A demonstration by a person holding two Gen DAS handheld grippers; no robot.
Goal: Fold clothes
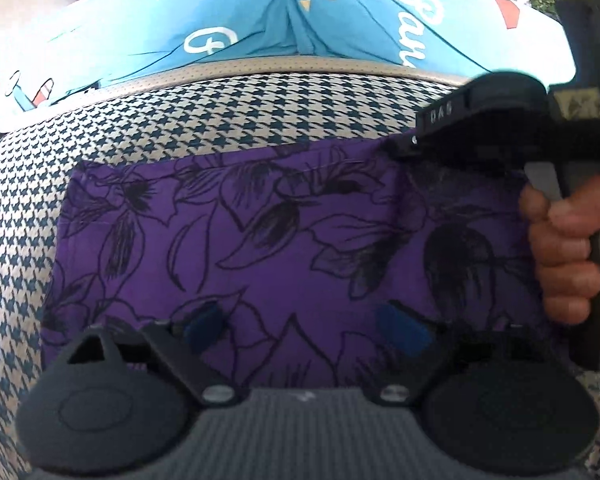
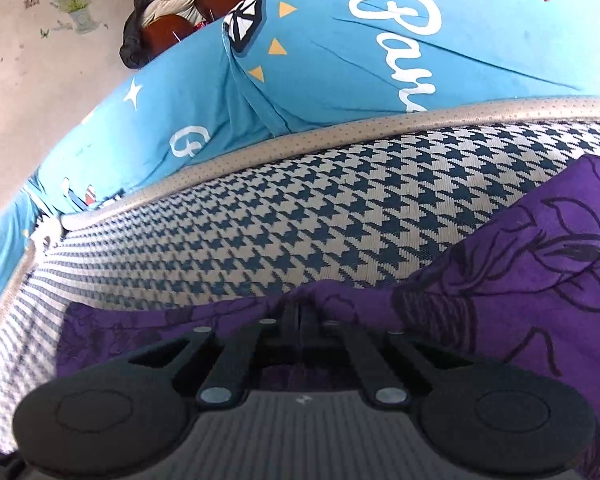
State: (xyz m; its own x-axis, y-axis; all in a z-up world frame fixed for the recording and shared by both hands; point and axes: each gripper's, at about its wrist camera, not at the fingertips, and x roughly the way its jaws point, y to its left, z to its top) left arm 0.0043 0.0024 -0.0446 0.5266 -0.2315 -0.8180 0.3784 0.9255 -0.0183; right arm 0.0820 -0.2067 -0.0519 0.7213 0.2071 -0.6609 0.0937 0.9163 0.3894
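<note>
Purple floral garment (image 1: 284, 248): flat on houndstooth cushion (image 1: 228, 112), near blue bedding (image 1: 140, 36) | right gripper (image 2: 300, 312): fingers pinched on far hem | left gripper (image 1: 304, 328): fingers wide apart, empty, over near edge | handling: light, limp, slippery; best taken at hems or corners.

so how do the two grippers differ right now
The left gripper has its jaws wide apart, hovering over the middle of the purple floral garment and gripping nothing. The right gripper is shut, pinching a bunched edge of that garment. Both are black and point down at the cloth on the houndstooth surface.
</note>
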